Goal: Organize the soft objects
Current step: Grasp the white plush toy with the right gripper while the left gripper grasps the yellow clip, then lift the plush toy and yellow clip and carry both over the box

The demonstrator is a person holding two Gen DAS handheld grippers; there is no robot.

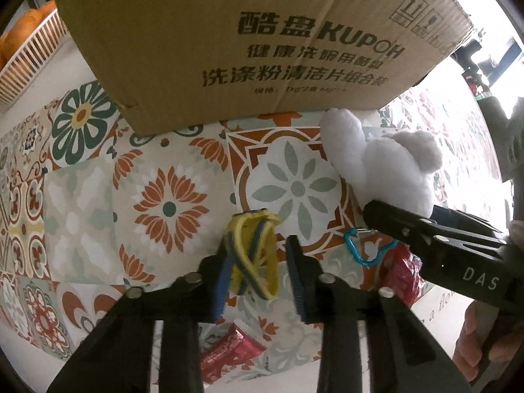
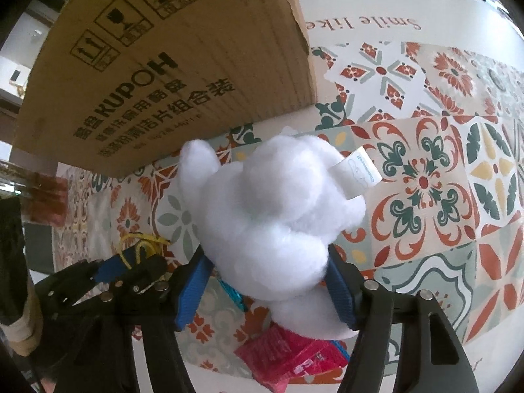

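Your left gripper (image 1: 258, 262) straddles the yellow-blue woven toy (image 1: 252, 255), only the left pad touching.
Your right gripper (image 2: 268, 285) squeezes the white plush (image 2: 275, 209) on the patterned tablecloth (image 2: 425, 180), below the cardboard box (image 1: 229, 32).

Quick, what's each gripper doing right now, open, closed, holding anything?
Left gripper: open around the yellow and blue mesh ball, only one pad touching.
Right gripper: closed on the white plush toy.
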